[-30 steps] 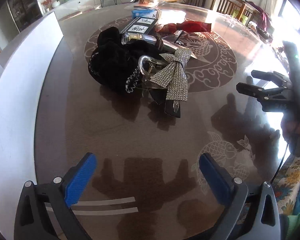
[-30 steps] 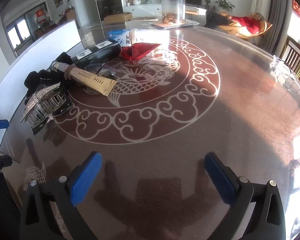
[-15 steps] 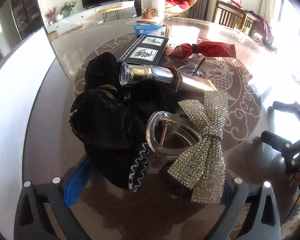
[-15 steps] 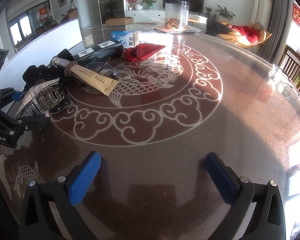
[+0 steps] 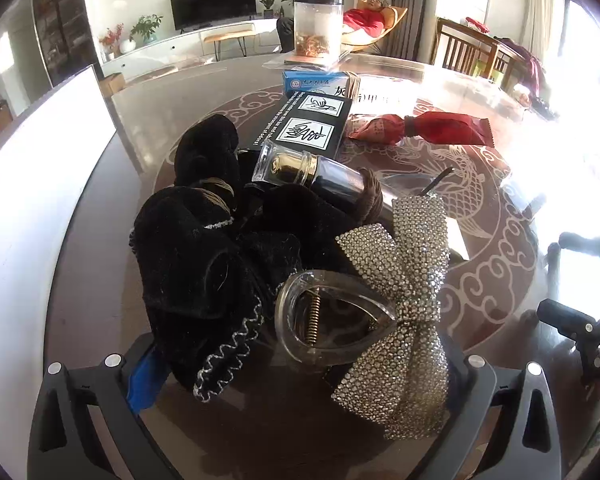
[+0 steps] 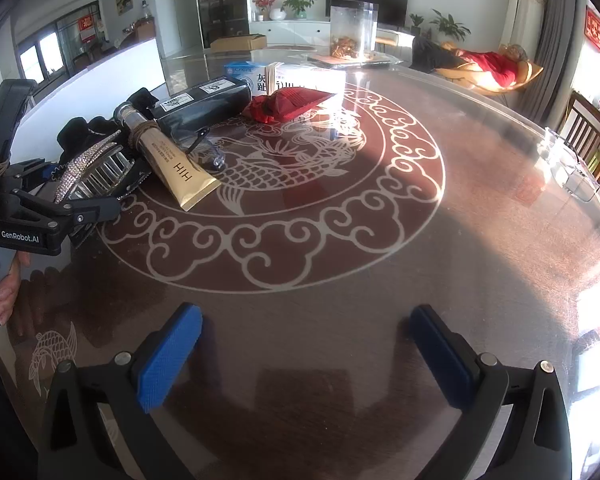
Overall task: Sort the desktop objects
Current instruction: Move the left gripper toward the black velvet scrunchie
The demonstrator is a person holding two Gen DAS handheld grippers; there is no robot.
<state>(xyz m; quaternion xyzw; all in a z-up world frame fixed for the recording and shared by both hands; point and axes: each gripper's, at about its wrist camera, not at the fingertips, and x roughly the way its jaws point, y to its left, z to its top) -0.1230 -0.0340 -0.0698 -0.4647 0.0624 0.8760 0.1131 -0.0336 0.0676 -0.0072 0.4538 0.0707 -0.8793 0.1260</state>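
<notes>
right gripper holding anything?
No, the right gripper is open over bare table, with nothing between its blue pads.

Table: round, dark brown table under a glossy top, with a pale dragon-and-cloud medallion at its centre; sunlight glares across its right side
Far wall: white, with a black television above a low white cabinet; potted plants stand on it
Seating: wooden chairs at the right; a person in red lies on a tan lounger
Windows: grey curtains at the right; bright daylight
</notes>
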